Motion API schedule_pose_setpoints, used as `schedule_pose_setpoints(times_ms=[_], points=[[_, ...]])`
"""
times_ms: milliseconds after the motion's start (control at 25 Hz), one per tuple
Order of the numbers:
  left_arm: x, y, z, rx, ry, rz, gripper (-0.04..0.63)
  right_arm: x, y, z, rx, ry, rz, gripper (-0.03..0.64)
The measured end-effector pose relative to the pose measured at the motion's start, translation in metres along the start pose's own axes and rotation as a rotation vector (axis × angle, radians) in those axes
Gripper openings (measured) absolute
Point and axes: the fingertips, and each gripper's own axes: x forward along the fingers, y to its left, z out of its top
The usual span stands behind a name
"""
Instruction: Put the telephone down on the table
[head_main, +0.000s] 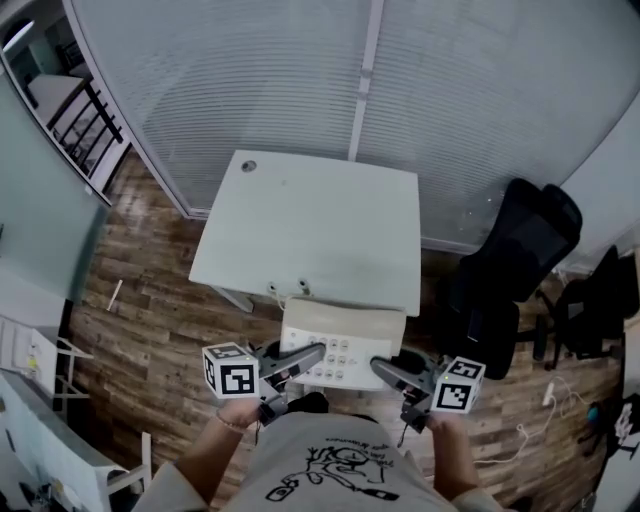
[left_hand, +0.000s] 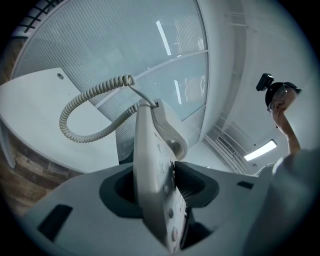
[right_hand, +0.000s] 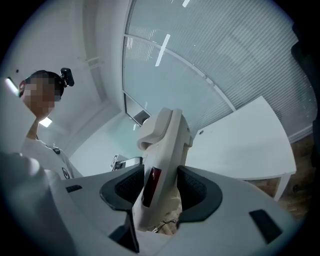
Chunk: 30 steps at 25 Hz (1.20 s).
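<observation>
1. telephone (head_main: 343, 335): pale desk set w/ rows of keys on top. It's held in the air btwn both grippers, just in front of the person (head_main: 330, 470), and isn't on the table.
2. left gripper (head_main: 305, 356): clamped on the telephone's left edge. In the left gripper view the left gripper (left_hand: 167, 190) has the body (left_hand: 152, 175) standing edge-on btwn the jaws. Dark ribbed pads (left_hand: 192, 185) press it from both sides, so the jaws are part-way apart w/ the body filling the gap.
3. right gripper (head_main: 385, 370): same hold on the opposite edge. In the right gripper view the right gripper (right_hand: 160, 192) squeezes the body (right_hand: 167, 150) btwn its pads (right_hand: 127, 187). A dark red strip (right_hand: 151, 186) on the body's side sits level w/ the jaws.
4. handset (left_hand: 170, 127): sits on the body beyond the jaws, also seen in the right gripper view (right_hand: 157, 127). The coiled cord (left_hand: 87, 112) loops out to the left of it, hanging free.
5. table (head_main: 310, 225): white top. From the head view the telephone is at its near edge, towards the person. Can't tell if the far edge of the set overlaps it. In both gripper views the table (left_hand: 40, 110) (right_hand: 245, 145) lies ahead of and below the set.
6. Marker cubes: one on the left (head_main: 232, 372), one on the right (head_main: 458, 385), flanking the set.
7. Around: black office chair (head_main: 520, 270) just right of the table, wood-plank floor (head_main: 150, 310), and a blind-covered glass wall (head_main: 300, 70) behind.
</observation>
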Motion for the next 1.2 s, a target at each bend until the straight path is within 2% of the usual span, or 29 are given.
schedule_pose_setpoints(times_ms=[200,640,1200], points=[[-0.002,0.018,0.021,0.003,0.023,-0.003,0.183,0.022,-0.01,0.01,0.013,0.0,-0.005,0.221],[0.003,0.039,0.044,-0.026,0.018,-0.005,0.183,0.043,-0.026,0.028,0.021,0.005,-0.008,0.221],[0.059,0.066,0.082,-0.03,0.028,0.0,0.183,0.042,-0.08,0.078,0.028,-0.007,-0.007,0.221]])
